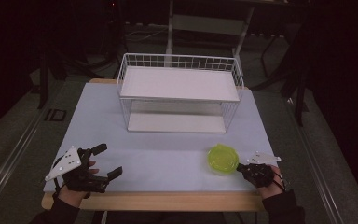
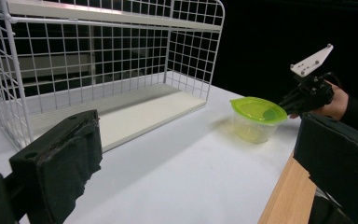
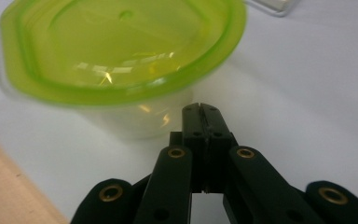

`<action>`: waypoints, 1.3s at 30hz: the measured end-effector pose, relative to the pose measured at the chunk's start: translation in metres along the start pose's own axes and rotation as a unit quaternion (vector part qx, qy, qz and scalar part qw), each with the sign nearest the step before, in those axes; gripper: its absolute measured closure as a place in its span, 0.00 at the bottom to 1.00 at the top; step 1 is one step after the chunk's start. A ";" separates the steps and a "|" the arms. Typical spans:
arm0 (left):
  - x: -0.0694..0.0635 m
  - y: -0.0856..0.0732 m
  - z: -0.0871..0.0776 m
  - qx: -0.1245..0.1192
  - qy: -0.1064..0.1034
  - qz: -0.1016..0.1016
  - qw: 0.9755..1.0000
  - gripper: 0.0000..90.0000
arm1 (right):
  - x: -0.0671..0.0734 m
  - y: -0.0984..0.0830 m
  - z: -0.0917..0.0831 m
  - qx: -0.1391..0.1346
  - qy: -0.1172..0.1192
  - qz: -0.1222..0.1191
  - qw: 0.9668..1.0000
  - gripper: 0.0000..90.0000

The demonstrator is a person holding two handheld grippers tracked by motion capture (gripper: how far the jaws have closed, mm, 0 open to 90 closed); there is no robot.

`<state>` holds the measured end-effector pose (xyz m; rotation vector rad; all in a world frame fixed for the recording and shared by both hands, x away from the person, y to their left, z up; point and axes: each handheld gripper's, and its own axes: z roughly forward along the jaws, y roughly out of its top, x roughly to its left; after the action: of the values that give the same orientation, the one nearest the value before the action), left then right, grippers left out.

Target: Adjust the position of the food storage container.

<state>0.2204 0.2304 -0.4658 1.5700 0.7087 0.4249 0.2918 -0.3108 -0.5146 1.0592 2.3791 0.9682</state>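
Observation:
A clear plastic container with a yellow-green lid stands on the white table at the front right; it shows too in the left gripper view and close up in the right gripper view. My right gripper is shut, its tips just beside the container's right side, low under the lid rim, nothing between the jaws. My left gripper rests at the front left with its jaws wide open and empty, its pads framing the scene.
A white wire rack with two shelves stands at the back middle of the table. The wooden table edge runs along the front. Dark floor and frames surround the table.

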 end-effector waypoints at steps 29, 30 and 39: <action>-0.001 0.000 0.000 0.003 0.001 0.006 1.000 0.02 | 0.026 0.030 0.026 0.030 0.049 -0.062 0.996 1.00; -0.001 0.000 0.000 0.004 0.001 0.007 1.000 0.02 | 0.025 0.032 0.027 0.030 0.046 -0.059 0.997 1.00; -0.001 0.000 0.000 0.003 0.000 0.007 1.000 0.02 | 0.011 0.042 0.040 0.030 0.038 -0.036 0.998 1.00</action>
<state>0.2195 0.2297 -0.4654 1.5823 0.7003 0.4335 0.3281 -0.2640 -0.5133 0.9671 2.5053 0.9326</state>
